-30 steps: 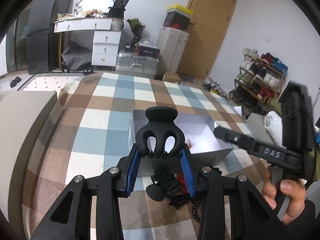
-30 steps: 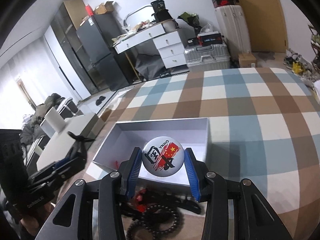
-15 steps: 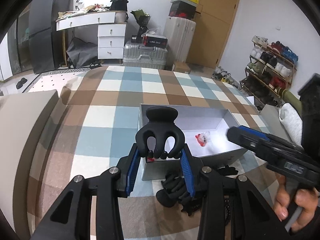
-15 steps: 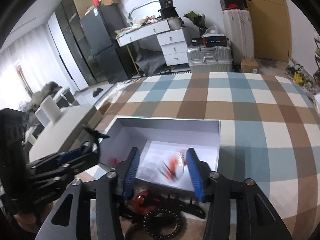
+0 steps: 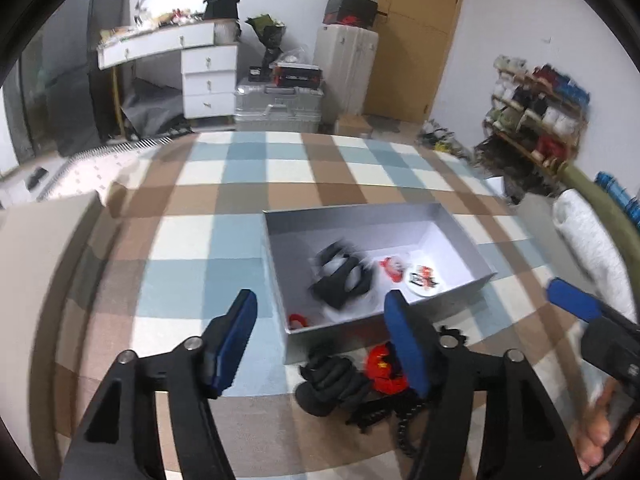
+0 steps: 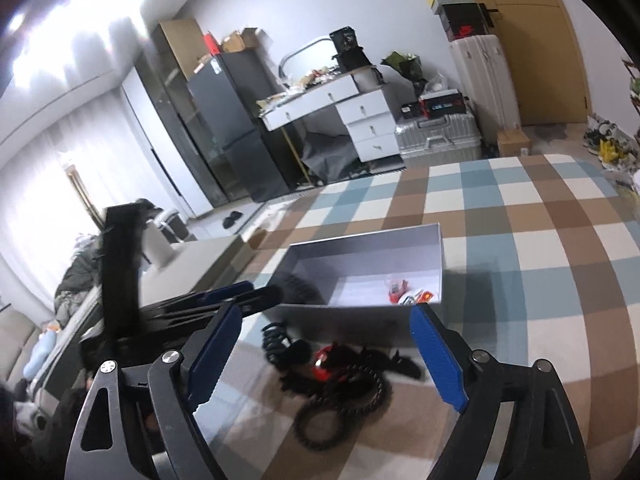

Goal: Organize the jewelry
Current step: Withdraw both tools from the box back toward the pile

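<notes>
Both grippers, left gripper [image 5: 318, 334] and right gripper [image 6: 326, 354], gape empty; next grab from the pile [image 6: 336, 376] at the box's [image 5: 276, 256] near edge should close squarely.

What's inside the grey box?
Inside the open grey cardboard box lie a blurred black claw hair clip, a round white badge and two small red trinkets. Anything beneath the clip is hidden.

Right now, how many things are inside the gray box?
4 that I can see in the gray box: a black hair claw in the middle, a red trinket beside a round badge, and a small red piece in the near corner. More may be hidden.
</notes>
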Motion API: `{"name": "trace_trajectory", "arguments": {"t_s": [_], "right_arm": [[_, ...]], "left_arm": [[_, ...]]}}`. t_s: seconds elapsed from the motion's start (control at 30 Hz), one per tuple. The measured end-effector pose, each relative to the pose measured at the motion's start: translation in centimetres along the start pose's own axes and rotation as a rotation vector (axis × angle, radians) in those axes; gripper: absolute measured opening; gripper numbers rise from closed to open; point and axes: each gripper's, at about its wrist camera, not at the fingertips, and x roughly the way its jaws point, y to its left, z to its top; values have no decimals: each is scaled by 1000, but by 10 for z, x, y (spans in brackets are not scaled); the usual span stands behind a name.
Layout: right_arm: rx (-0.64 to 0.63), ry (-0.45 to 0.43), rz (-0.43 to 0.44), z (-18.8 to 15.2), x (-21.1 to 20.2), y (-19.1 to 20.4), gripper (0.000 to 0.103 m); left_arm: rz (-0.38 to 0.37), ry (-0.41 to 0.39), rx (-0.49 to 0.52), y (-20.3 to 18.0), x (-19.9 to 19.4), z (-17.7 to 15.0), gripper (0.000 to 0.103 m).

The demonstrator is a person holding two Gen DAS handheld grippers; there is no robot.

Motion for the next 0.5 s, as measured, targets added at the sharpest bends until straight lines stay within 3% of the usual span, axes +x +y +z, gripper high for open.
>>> {"name": "trace_trajectory", "arguments": {"t_s": [0.13,0.23,0.33,0.5], "right_arm": [[-15,11,-30,-8,-2,0,89],[-33,49,-60,-14,5,-1,89],[-26,101,-77,-21,10,-4,89],[-3,168,-111,-36,9,-17,89]], "left_arm": [[13,21,-30,6,-5,-10,64],[25,24,-38,6,-14,-25,84],[39,-10,-27,6,-26,-40,87],[36,-31,0,6,-45,-60,101]]}}
